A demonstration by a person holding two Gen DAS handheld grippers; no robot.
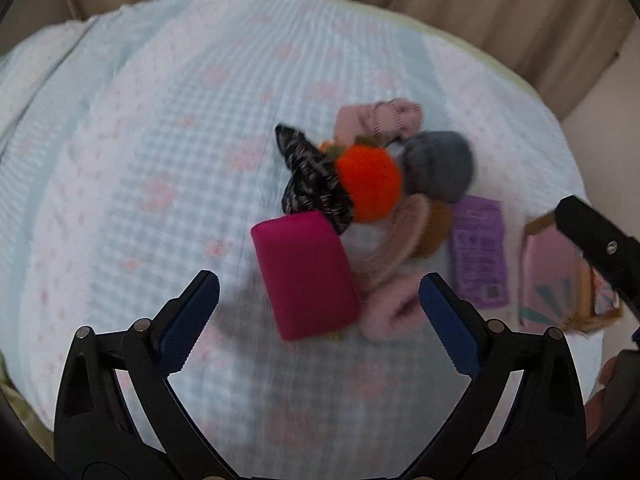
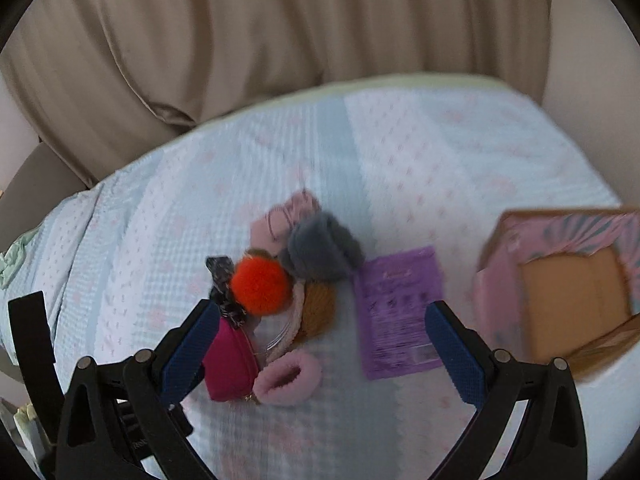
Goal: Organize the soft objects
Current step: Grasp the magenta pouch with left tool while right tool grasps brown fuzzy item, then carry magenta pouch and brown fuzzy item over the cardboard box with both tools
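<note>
Left wrist view shows the left claw spread apart and empty above the bed, its fingers flanking a magenta pouch in a heap with an orange pompom, a grey fluffy piece and a purple packet. Right claw, likewise wide apart and empty, hovers near the pink fuzzy ring; a pink cardboard box lies open just beside the packet.

Bed with pale blue-white checked cover. On it: clustered magenta pouch, orange pompom, grey fluffy item, pink scrunchie; purple packet beside; open pink box apart.
</note>
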